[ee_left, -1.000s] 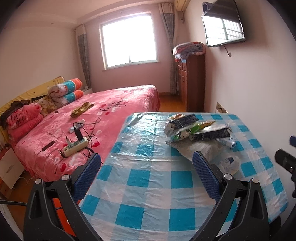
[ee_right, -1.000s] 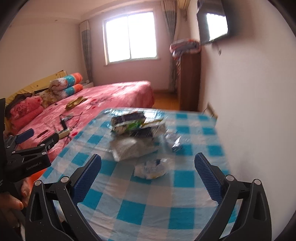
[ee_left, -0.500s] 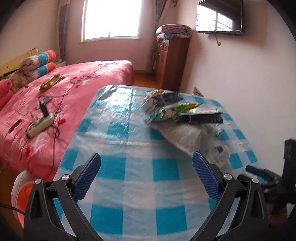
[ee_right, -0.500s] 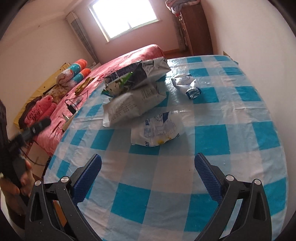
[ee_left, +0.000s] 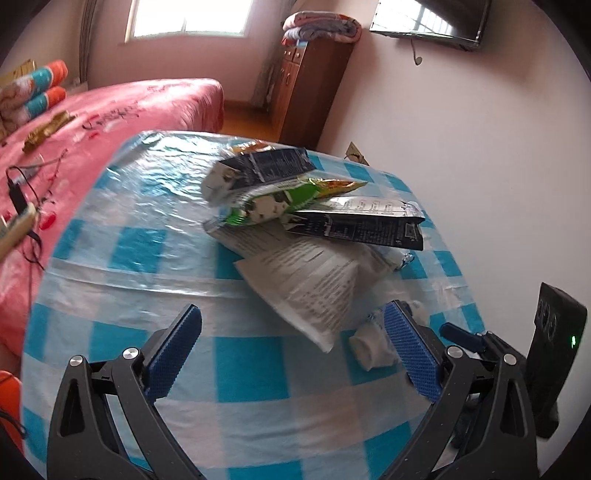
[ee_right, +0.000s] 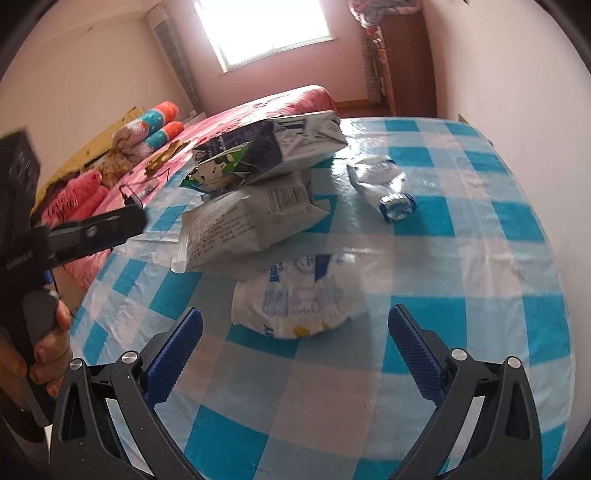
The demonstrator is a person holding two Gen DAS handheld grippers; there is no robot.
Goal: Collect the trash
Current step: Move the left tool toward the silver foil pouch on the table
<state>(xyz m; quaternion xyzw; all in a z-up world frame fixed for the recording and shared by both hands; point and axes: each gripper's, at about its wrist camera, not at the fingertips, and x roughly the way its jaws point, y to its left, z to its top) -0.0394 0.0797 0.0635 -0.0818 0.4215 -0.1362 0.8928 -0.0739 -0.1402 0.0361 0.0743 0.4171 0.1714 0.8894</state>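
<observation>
Trash lies piled on a table with a blue-and-white checked cloth (ee_left: pixel 243 362). A large grey-white bag (ee_left: pixel 314 284) lies under a green snack bag (ee_left: pixel 273 203) and black wrappers (ee_left: pixel 362 225). My left gripper (ee_left: pixel 291 354) hangs open just short of the grey-white bag. In the right wrist view a crumpled white wrapper with blue print (ee_right: pixel 299 295) lies just ahead of my open right gripper (ee_right: pixel 295 354). Behind it sit the grey-white bag (ee_right: pixel 251 221) and a crushed plastic bottle (ee_right: pixel 384 184). The same white wrapper (ee_left: pixel 369 347) shows beside the left gripper's right finger.
A pink bed (ee_left: pixel 92 122) with a power strip and cables runs along the table's left side. A wooden dresser (ee_left: pixel 306 88) stands by the far wall, a TV (ee_left: pixel 432 18) above it. A hand (ee_right: pixel 44 354) holds the left gripper's handle at the right wrist view's left edge.
Both grippers have moved forward and tilted down toward the table. The trash pile and white wrapper now appear much closer. Both stay open.
</observation>
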